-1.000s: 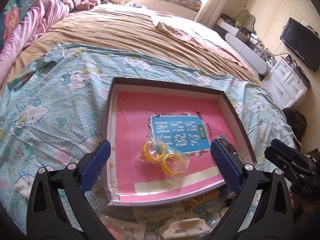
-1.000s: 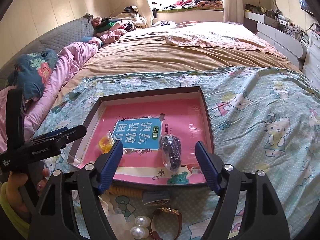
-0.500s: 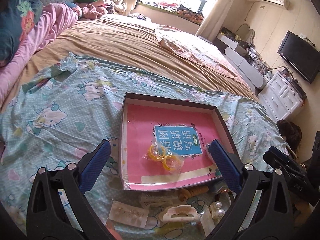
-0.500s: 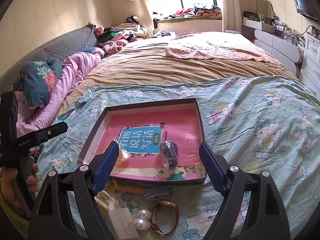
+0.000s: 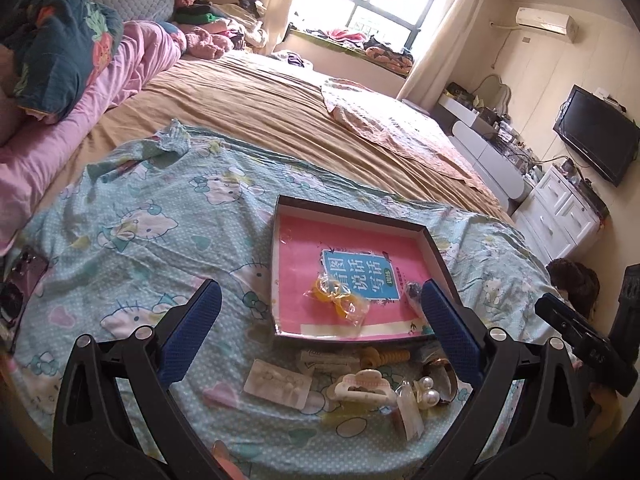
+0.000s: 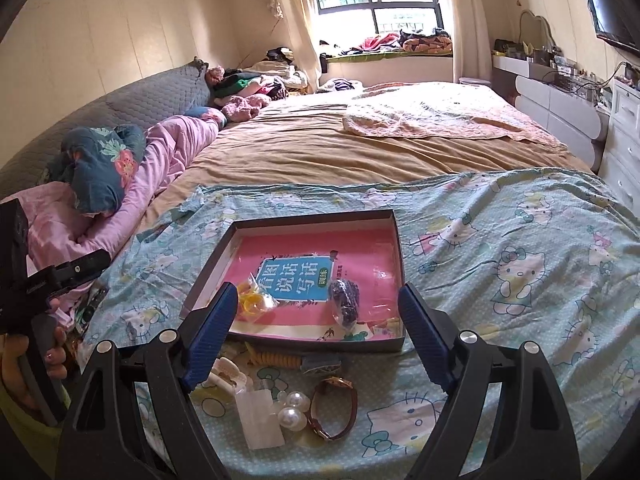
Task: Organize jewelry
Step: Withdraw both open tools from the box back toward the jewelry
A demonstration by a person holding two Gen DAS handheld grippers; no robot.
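A shallow dark box lies on the Hello Kitty sheet, lined with a pink book. In it are a bag of yellow rings and a bag of dark beads. In front of the box lie a white hair clip, pearl earrings, a brown-strap watch, a yellow coil tie and an earring card. My left gripper and right gripper are open and empty, held above the loose pieces.
The bed stretches away with a tan blanket and pink bedding at the left. White drawers and a TV stand at the right. A phone lies at the far left of the sheet.
Both grippers have pulled back and up from the box, so the loose jewelry in front of it has come into view. Both stay open and empty.
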